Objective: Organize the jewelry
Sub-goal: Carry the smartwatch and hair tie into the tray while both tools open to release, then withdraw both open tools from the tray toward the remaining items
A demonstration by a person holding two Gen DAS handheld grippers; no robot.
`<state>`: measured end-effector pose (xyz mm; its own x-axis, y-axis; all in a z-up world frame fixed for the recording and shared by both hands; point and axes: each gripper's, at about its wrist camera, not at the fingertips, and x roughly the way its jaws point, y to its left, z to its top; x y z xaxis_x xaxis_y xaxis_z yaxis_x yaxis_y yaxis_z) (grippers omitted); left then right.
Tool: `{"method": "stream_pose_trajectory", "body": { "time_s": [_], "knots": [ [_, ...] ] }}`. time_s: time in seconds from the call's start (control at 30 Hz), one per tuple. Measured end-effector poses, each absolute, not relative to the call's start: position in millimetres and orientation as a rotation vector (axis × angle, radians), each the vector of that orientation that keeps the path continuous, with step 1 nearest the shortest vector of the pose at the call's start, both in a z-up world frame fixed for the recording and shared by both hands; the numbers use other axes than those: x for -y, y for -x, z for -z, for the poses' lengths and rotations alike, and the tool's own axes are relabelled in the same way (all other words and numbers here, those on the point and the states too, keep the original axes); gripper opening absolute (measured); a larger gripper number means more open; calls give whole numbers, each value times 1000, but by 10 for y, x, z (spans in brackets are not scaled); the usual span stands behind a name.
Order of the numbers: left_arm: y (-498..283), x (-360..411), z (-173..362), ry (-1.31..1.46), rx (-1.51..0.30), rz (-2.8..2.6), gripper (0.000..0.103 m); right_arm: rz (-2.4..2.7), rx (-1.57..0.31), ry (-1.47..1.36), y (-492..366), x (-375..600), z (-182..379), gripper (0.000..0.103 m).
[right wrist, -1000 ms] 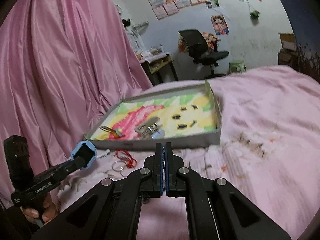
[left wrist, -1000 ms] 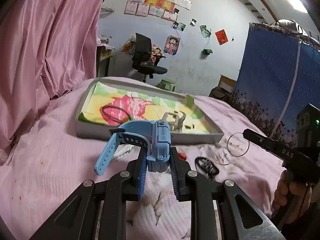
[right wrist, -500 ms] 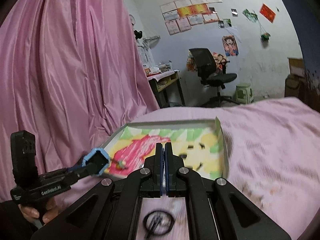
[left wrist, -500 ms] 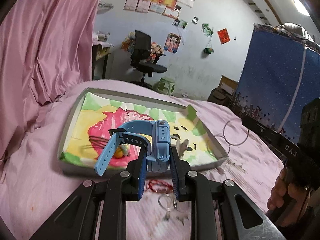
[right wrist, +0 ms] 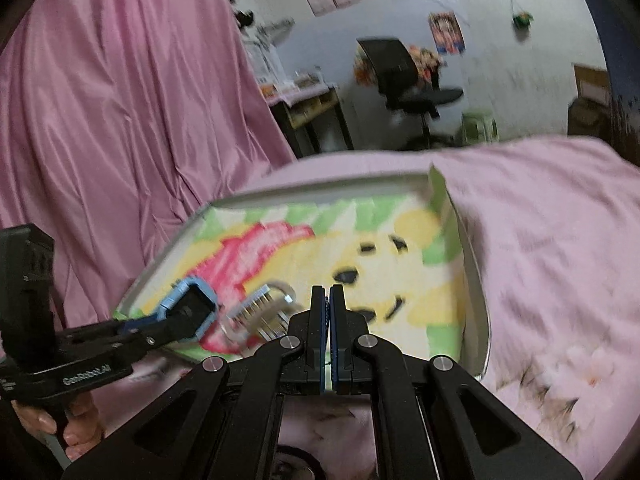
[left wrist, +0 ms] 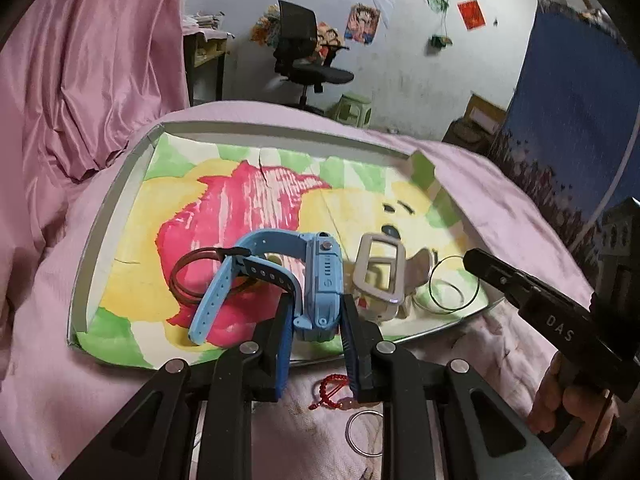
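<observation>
Left to right: pink curtain [left wrist: 80,60] is hanging at far left; I'm holding the left gripper [left wrist: 316,344] over the near edge of the tray [left wrist: 86,256], which is sitting on the pink bed cover [left wrist: 36,360]; its jaws are clamping the blue watch [left wrist: 320,284] by the case, strap drooping left above a dark bangle [left wrist: 192,276] lying in the tray; a grey watch [left wrist: 378,272] is lying just right of it in the tray, then a thin green ring [left wrist: 454,290] at the tray's near right corner; red bead bracelet [left wrist: 332,390] and a silver ring [left wrist: 366,426] are lying on the cover below the jaws; the right gripper [right wrist: 330,344] is hovering near the tray's front, jaws pressed together, nothing in them; a hand [left wrist: 568,396] is gripping its handle at far right.
</observation>
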<state>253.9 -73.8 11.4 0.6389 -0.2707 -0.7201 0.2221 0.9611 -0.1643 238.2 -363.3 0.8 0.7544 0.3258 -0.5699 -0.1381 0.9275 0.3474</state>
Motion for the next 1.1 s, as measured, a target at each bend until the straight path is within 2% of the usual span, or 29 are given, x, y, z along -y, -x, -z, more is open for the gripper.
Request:
{"method": "stream_pose_trajectory", "body": {
  "time_s": [0.1, 0.27, 0.33, 0.37, 0.4, 0.43, 0.47, 0.57, 0.63, 0.67, 0.7, 0.87, 0.93, 1.0, 1.1],
  "knots": [
    [-2542, 779, -100, 30, -850, 274, 23, -249, -715, -314, -2405, 3666, 93, 2],
    [-2515, 793, -131, 23, -839, 279, 32, -246, -731, -307, -2379, 3682, 116, 3],
    [-2465, 783, -159, 30, -820, 289, 43, -246, -734, -290, -2353, 3667, 103, 4],
    [-2446, 772, -167, 33, -812, 287, 48, -245, -730, -281, -2334, 3660, 93, 7],
    [-2408, 755, -188, 38, -796, 280, 56, -244, -724, -277, -2320, 3656, 80, 15],
    [-2349, 722, -223, 49, -766, 273, 58, -238, -712, -271, -2285, 3658, 54, 20],
    [-2309, 695, -248, 59, -745, 272, 58, -234, -694, -268, -2250, 3664, 18, 29],
    [-2166, 633, -318, 77, -694, 258, 59, -215, -644, -243, -2119, 3680, -94, 32],
    [-2049, 603, -368, 82, -651, 249, 68, -205, -609, -232, -2004, 3688, -169, 32],
    [-1985, 591, -394, 83, -627, 243, 71, -200, -587, -226, -1930, 3689, -213, 36],
    [-1913, 580, -419, 83, -599, 238, 76, -193, -563, -219, -1846, 3687, -258, 44],
    [-1584, 563, -510, 55, -506, 230, 82, -172, -470, -191, -1497, 3668, -432, 63],
    [-1465, 540, -527, 59, -474, 224, 90, -163, -437, -185, -1369, 3663, -480, 72],
    [-1361, 508, -538, 64, -444, 216, 92, -144, -404, -176, -1228, 3645, -518, 87],
    [-1251, 469, -532, 54, -422, 201, 92, -136, -373, -172, -1097, 3621, -550, 89]
  ]
}}
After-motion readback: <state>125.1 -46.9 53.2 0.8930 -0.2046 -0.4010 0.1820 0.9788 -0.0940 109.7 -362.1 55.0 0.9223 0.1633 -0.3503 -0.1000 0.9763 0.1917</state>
